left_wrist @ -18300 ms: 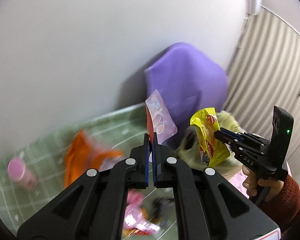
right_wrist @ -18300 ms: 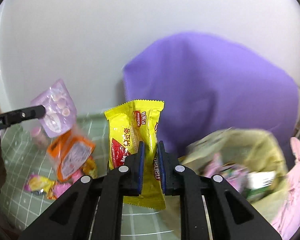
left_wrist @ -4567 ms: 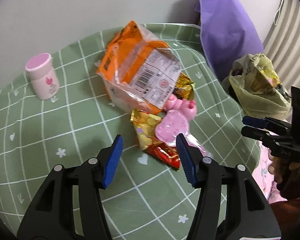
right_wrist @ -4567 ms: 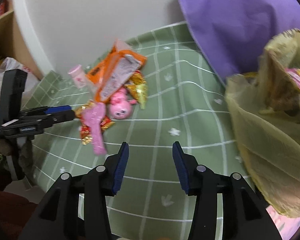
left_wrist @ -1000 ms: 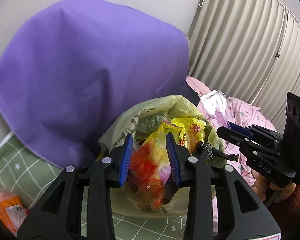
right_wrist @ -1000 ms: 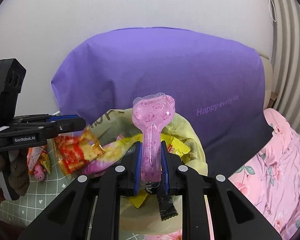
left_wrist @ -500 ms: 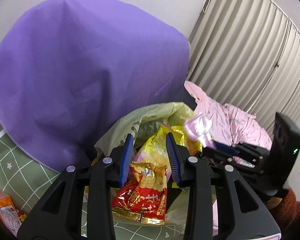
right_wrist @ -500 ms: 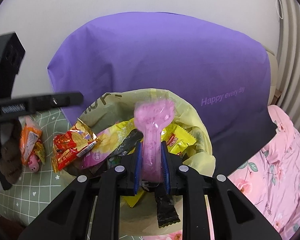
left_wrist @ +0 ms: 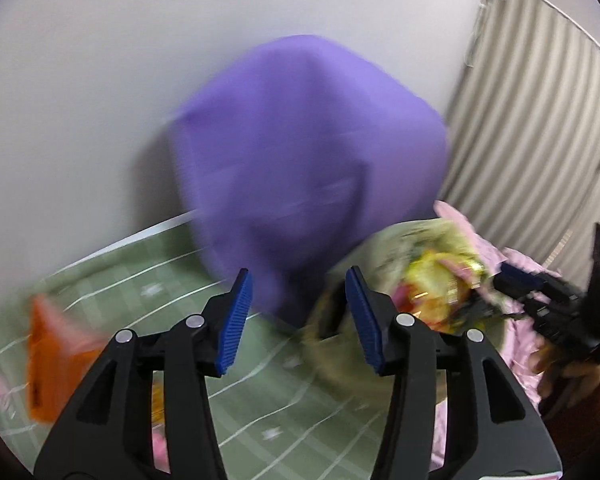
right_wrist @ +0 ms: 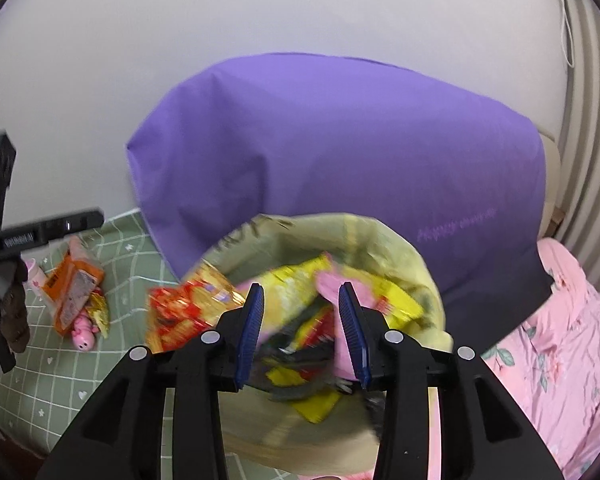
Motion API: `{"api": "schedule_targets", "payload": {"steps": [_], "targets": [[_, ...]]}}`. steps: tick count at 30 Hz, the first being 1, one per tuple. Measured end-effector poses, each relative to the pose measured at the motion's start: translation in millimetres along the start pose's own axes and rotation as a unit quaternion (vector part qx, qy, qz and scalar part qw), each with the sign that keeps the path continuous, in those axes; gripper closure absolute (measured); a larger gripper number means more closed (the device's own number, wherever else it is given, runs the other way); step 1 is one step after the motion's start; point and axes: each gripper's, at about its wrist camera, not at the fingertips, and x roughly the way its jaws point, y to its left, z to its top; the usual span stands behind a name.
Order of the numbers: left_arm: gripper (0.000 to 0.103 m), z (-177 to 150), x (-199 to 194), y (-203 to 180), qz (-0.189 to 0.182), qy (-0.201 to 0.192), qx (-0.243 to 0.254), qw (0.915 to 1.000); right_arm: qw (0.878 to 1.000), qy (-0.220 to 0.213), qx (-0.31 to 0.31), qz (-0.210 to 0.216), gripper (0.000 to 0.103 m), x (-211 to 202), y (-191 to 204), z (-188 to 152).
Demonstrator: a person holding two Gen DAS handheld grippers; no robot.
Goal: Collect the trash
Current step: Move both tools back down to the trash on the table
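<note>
The yellow-green trash bag (right_wrist: 416,276) stands open on the bed edge, full of wrappers. My right gripper (right_wrist: 302,328) is open just above its mouth; the pink pig-print packet (right_wrist: 342,284) lies loose among yellow wrappers beside my right finger. A red and gold snack packet (right_wrist: 180,312) rests on the bag's left rim. My left gripper (left_wrist: 298,316) is open and empty, left of the bag (left_wrist: 380,356), in a blurred view. An orange snack bag (right_wrist: 74,284) (left_wrist: 46,364), a pink pig toy (right_wrist: 83,330) and a gold wrapper (right_wrist: 100,312) lie on the green checked sheet (right_wrist: 60,380).
A big purple cushion (right_wrist: 340,160) leans on the white wall behind the bag. A small pink bottle (right_wrist: 34,274) stands by the orange bag. Pink floral bedding (right_wrist: 560,344) lies to the right, with pleated curtains (left_wrist: 540,120) beyond.
My right gripper opened and the pink pig-print packet dropped into the bag. My left gripper opened wider and swung left, away from the bag; the red and gold packet stays on the rim.
</note>
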Motion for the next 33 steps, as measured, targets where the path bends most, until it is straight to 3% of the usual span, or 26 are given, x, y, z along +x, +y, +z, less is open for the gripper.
{"api": "schedule_targets", "payload": {"steps": [5,12,18,24,26,27,30,33], "targets": [[0.055,-29.2,-30.2,72.8,0.063,-0.003,-0.066,0.9958,0.999,-0.008,-0.014,0.037,0.065,7.5,34.6,11.3],[0.048,-76.2,-73.3,155.6,0.148,-0.010,-0.137,0.9794,0.993,0.012,-0.042,0.108,0.060,38.3,103.6,10.5],[0.047,-105.3,-66.3,193.5,0.153,0.020,-0.175,0.9724,0.984,0.047,-0.079,0.152,0.060,67.6,156.8,-4.3],[0.047,-111.0,-37.1,196.9,0.137,0.061,-0.193,0.9698,0.977,0.079,-0.101,0.170,0.060,85.9,181.2,-19.0],[0.055,-112.5,-27.6,197.8,0.132,0.073,-0.205,0.9671,0.975,0.088,-0.101,0.176,0.060,90.9,183.9,-24.2],[0.068,-113.1,-24.2,197.2,0.130,0.078,-0.208,0.9663,0.974,0.092,-0.103,0.179,0.060,93.4,185.8,-25.5],[0.089,-116.7,-22.8,195.7,0.141,0.085,-0.207,0.9643,0.971,0.103,-0.109,0.188,0.060,101.0,193.0,-30.0],[0.090,-115.5,-41.4,195.4,0.154,0.073,-0.202,0.9644,0.966,0.113,-0.117,0.200,0.060,111.8,203.0,-33.8]]}}
